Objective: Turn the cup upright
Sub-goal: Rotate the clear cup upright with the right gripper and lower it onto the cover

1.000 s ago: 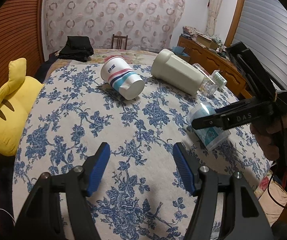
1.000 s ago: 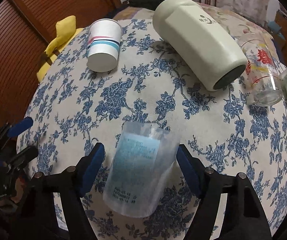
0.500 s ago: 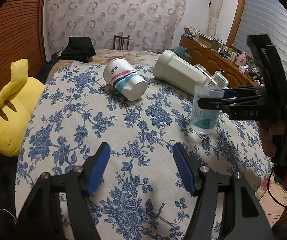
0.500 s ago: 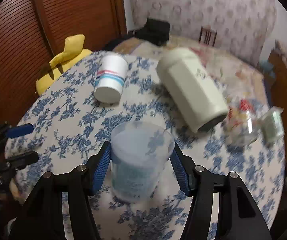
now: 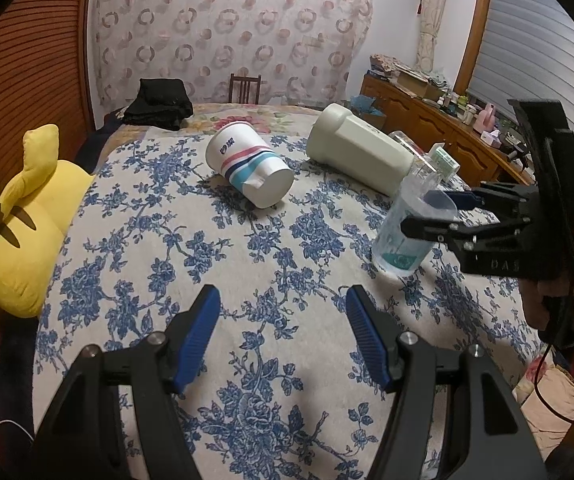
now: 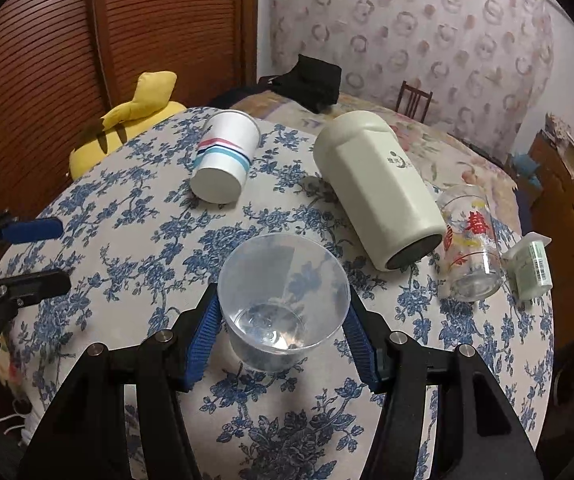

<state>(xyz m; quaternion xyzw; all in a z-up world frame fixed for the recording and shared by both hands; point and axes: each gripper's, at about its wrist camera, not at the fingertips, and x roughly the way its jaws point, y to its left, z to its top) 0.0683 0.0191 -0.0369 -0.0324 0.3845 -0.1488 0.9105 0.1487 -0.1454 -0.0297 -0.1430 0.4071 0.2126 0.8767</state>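
The right gripper [image 6: 283,334] clamps the clear plastic cup [image 6: 283,300] mouth-up; only the left wrist view shows its base [image 5: 397,266] apparently resting on the floral cloth [image 5: 159,240]. The left gripper [image 5: 283,338] gapes, holding nothing (striped paper cup [image 5: 249,170] lies beyond).

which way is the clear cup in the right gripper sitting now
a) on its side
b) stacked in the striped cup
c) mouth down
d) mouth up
d: the right wrist view looks down through the open rim of the clear cup to its base, held between the right gripper pads.
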